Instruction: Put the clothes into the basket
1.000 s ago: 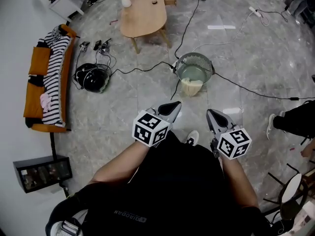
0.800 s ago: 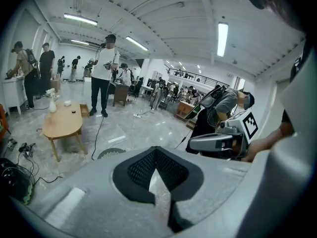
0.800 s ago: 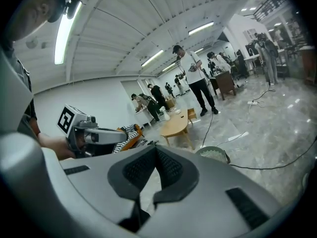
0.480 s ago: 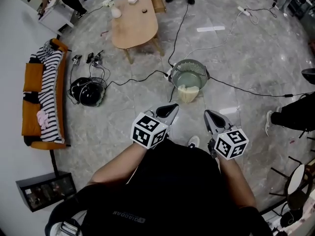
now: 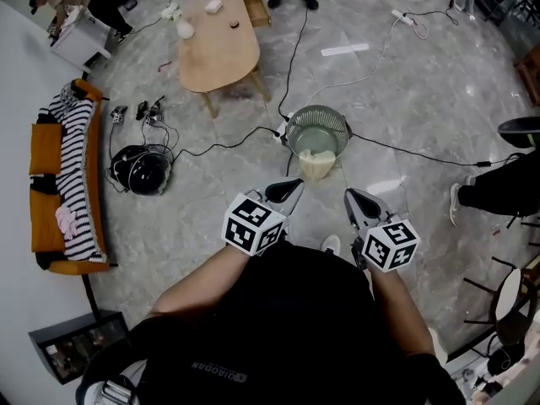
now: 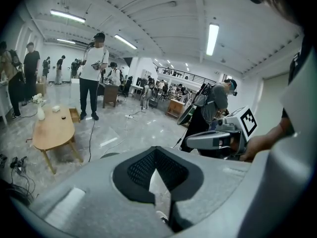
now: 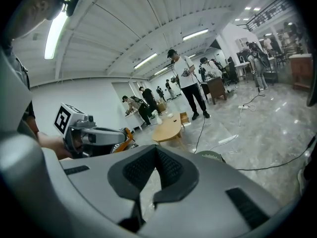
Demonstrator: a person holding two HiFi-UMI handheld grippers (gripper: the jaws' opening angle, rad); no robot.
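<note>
Several clothes on the sofa: a striped garment and a small pink piece lie along the orange sofa at far left, well apart from me. I judge them the next things to fetch.
Left gripper: clenched on nothing, jaws together. I carry it low and close to my body, angled forward and a little down, because it has no load.
Basket: stands on the floor just ahead of both grippers, mouth up so clothes can be dropped straight in.
Cream cloth: draped over the basket's near rim, part inside and part hanging out. It is likely in the basket only loosely and may want a push.
Right gripper: also clenched and empty, held level with the left one, near it but not touching, both aimed towards the basket.
</note>
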